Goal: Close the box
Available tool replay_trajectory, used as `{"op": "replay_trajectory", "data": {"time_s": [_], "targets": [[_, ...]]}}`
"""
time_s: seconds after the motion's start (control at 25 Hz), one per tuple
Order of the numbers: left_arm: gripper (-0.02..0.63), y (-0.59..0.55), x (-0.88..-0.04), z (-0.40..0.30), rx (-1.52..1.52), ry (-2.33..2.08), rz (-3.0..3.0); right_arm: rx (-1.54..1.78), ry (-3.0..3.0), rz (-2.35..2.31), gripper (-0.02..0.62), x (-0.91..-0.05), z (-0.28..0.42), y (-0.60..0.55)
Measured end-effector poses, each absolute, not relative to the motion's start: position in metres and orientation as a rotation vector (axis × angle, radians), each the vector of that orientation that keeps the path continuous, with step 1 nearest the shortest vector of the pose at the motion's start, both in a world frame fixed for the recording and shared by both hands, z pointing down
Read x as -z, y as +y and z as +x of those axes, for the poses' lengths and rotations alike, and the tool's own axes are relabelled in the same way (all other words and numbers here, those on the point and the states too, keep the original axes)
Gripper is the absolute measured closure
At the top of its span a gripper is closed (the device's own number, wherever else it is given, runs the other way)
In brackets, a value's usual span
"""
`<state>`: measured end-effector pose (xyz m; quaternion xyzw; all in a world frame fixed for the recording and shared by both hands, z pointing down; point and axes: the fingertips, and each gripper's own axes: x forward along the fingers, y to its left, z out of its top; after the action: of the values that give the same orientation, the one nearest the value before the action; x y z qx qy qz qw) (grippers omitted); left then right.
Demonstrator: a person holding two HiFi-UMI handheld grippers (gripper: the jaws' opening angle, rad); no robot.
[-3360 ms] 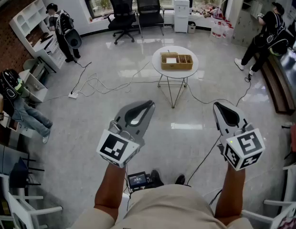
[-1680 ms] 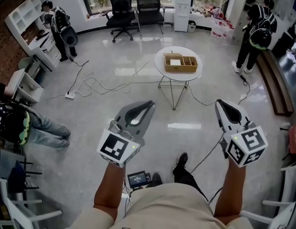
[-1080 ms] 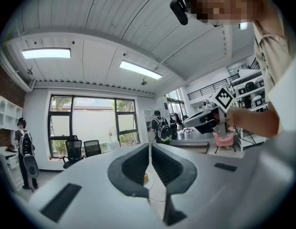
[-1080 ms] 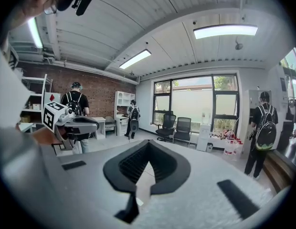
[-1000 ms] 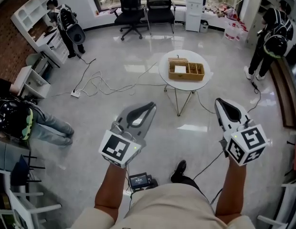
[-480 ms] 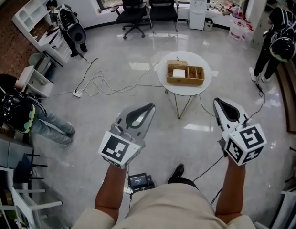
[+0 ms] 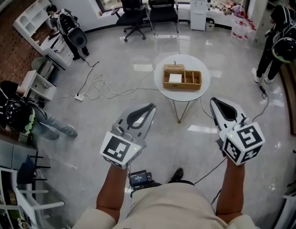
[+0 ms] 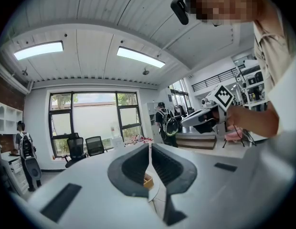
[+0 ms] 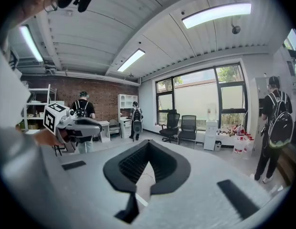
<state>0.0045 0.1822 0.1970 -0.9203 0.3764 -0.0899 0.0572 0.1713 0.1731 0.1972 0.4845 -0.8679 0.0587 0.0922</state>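
Bright even daylight from windows (image 8: 90, 123), ceiling strip lights (image 8: 138, 57) glowing, glare patches on glossy floor (image 7: 138, 75), fisheye-bent edges, dark corners

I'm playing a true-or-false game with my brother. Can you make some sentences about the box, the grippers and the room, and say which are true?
1. The wooden box sits on the round white table. True.
2. The box is already closed. False: it is open, and its compartments show from above.
3. The left gripper is holding the box. False: its jaws are shut on nothing, and it is held short of the table.
4. Two black office chairs stand beyond the table. True.
5. The right gripper has its jaws wide open. False: they are shut together, with nothing between them.
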Motion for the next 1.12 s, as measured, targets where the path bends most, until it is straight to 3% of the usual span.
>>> {"op": "replay_trajectory", "data": {"time_s": [0.56,1.12], "targets": [[0.584,0.137,-0.208,0.048,0.259,1.071,-2.784,-0.21,-2.55,1.478,0.603,-0.211,0.211,0.147],[0.584,0.019,-0.22,0.068,0.188,0.873,-2.881,-0.219,-2.39,1.656,0.603,-0.218,0.231,0.06]]}}
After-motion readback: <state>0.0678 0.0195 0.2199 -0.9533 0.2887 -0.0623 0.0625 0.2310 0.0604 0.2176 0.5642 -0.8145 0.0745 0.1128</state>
